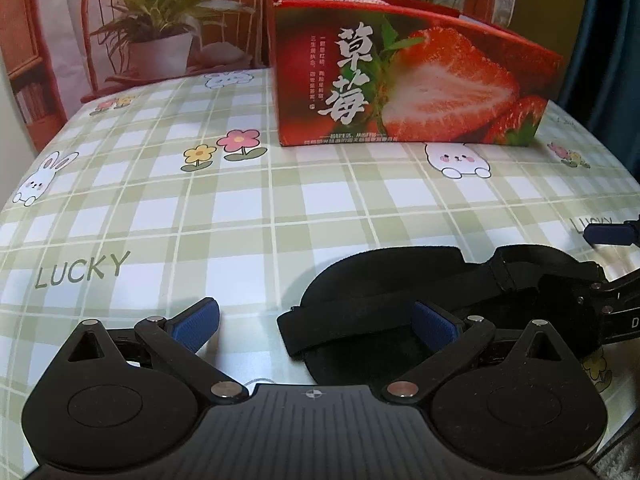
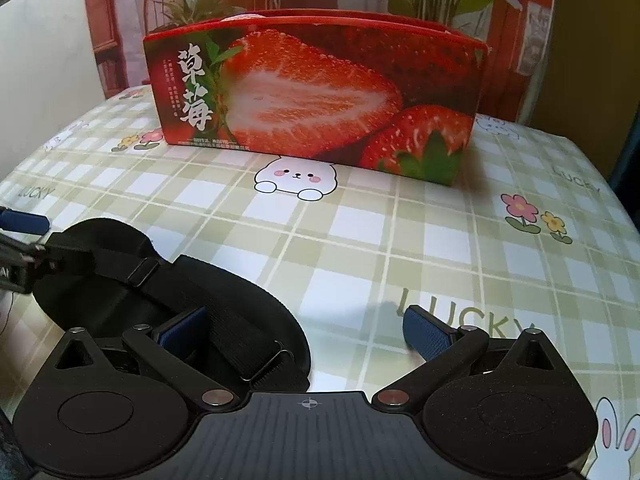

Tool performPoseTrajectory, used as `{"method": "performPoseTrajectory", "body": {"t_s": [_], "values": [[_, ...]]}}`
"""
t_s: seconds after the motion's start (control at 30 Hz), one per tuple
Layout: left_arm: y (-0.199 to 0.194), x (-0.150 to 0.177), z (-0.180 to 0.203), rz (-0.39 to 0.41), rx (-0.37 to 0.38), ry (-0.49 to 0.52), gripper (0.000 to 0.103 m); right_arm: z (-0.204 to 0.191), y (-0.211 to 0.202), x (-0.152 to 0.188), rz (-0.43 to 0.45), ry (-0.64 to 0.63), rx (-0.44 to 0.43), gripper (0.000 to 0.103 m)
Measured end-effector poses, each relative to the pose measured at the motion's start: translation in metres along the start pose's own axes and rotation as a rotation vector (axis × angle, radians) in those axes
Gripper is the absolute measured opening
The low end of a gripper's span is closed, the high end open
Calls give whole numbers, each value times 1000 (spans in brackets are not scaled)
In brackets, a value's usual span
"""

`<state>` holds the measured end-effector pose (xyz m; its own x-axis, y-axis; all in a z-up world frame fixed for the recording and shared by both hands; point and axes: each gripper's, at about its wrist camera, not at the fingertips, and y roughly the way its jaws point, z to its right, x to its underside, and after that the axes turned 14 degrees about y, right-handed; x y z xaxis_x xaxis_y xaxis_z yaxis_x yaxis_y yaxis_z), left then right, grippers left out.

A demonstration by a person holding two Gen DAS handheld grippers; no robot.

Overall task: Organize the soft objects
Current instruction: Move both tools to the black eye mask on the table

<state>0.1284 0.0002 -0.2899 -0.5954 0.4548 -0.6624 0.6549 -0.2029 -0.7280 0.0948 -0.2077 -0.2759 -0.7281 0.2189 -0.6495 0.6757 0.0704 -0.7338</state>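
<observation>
Right now a black sleep mask [image 1: 384, 280] lies flat on the table [image 1: 240, 216], close to both grippers. Its cloth has green and white checks with bunnies, flowers and the word LUCKY on it.

From the left wrist camera, the left gripper [image 1: 316, 326] is low over the table with its two blue fingers spread wide apart. It is not holding anything. The mask's near left end, with its black strap [image 1: 320, 332], sits in the gap between the fingers. The right-side finger [image 1: 434, 326] is over the mask, but you cannot tell if it touches.

From the right wrist camera, the right gripper [image 2: 304, 332] is also spread wide and holds nothing. Its left-side finger [image 2: 184, 330] is over the mask [image 2: 224, 308], and the other one is over bare cloth near a LUCKY word. The mask's strap [image 2: 248, 336] runs across the top of the mask.

Farther back on the table stands a red strawberry box [image 2: 316, 104], open at the top, well apart from the mask. Something pale peeks over its rim, too small to tell what.
</observation>
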Motion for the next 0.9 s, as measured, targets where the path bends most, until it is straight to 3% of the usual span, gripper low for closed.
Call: {"method": "performPoseTrajectory", "body": {"t_s": [0.63, 0.9], "values": [[-4, 4, 3, 32, -29, -22, 103, 1, 0, -2, -12, 3, -17, 103], [-3, 3, 1, 24, -19, -14, 103, 6, -37, 1, 61, 31, -24, 100]]}}
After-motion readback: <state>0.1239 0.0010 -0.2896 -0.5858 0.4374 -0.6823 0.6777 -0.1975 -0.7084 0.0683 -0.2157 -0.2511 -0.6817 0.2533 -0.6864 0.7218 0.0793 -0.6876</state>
